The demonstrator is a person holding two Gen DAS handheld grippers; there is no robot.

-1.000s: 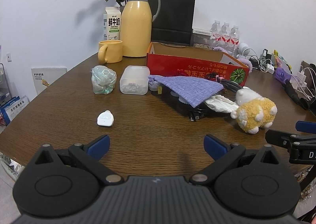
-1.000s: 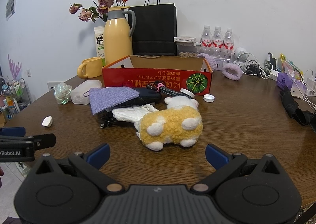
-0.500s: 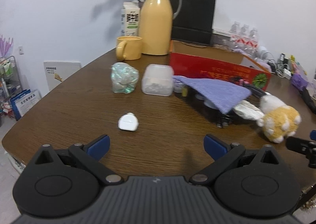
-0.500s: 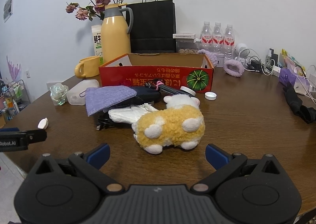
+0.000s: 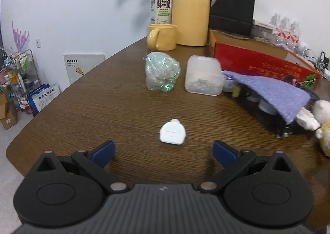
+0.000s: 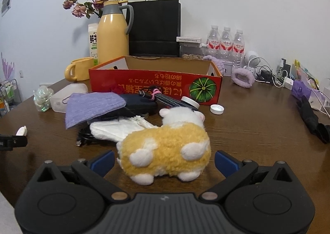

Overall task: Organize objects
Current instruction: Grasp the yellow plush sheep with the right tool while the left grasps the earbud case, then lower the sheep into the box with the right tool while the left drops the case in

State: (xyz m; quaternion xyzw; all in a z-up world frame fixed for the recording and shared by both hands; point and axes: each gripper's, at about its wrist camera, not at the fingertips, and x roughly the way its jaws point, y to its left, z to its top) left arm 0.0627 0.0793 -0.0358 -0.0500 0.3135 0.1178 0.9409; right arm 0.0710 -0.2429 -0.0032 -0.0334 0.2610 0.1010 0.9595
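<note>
A small white plug-like device (image 5: 172,134) lies on the brown table just ahead of my open left gripper (image 5: 164,152), centred between the fingers. A yellow and white plush toy (image 6: 165,149) lies between the fingers of my open right gripper (image 6: 164,160). Behind it is a pile: a purple cloth (image 6: 92,106), a white cloth (image 6: 117,128), a black pouch (image 6: 138,104) and cables. An open red cardboard box (image 6: 154,85) stands behind the pile. The left gripper's tip (image 6: 12,143) shows at the right wrist view's left edge.
A crumpled clear bag (image 5: 162,74) and a translucent plastic container (image 5: 203,78) stand mid-table. A yellow mug (image 5: 163,37), yellow thermos (image 5: 190,7), milk carton (image 5: 160,6) and black paper bag (image 6: 154,27) stand behind. Water bottles (image 6: 225,43), chargers and cables crowd the right. The table edge curves at left.
My left gripper has turned left and moved in, so the white device now sits centred just ahead of it. My right gripper has moved closer to the plush toy.
</note>
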